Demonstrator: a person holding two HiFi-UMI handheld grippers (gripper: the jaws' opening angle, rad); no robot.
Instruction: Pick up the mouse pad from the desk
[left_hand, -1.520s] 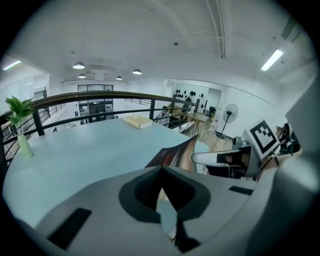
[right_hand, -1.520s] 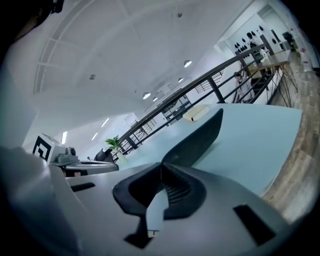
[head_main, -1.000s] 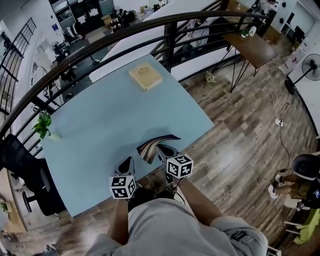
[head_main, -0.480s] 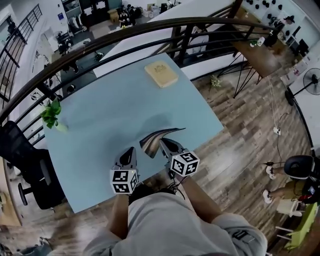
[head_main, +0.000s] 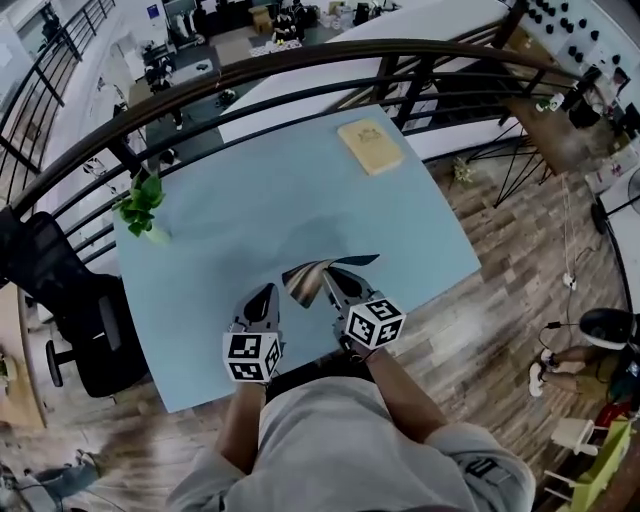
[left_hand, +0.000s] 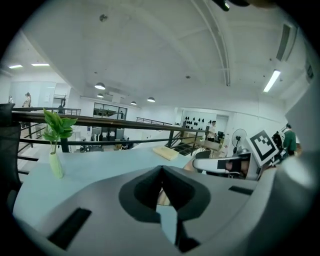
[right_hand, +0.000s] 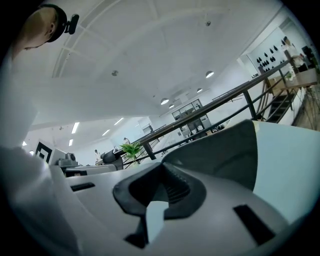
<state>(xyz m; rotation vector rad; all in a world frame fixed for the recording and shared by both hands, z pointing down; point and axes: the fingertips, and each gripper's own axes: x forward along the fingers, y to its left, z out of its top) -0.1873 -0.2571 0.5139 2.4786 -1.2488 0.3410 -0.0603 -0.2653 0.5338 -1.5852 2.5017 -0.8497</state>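
The mouse pad (head_main: 308, 276) is gripped by one edge between the closed jaws of the right gripper (head_main: 332, 282) and is held curled, raised above the desk (head_main: 240, 210), just ahead of those jaws. The left gripper (head_main: 263, 300) is held just to its left, its jaws pressed together on nothing.

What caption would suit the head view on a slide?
Seen from above, the right gripper holds a curled mouse pad above a blue desk.

the left gripper (head_main: 267, 292) and right gripper (head_main: 329, 276) are grey, topped with black-and-white square markers.
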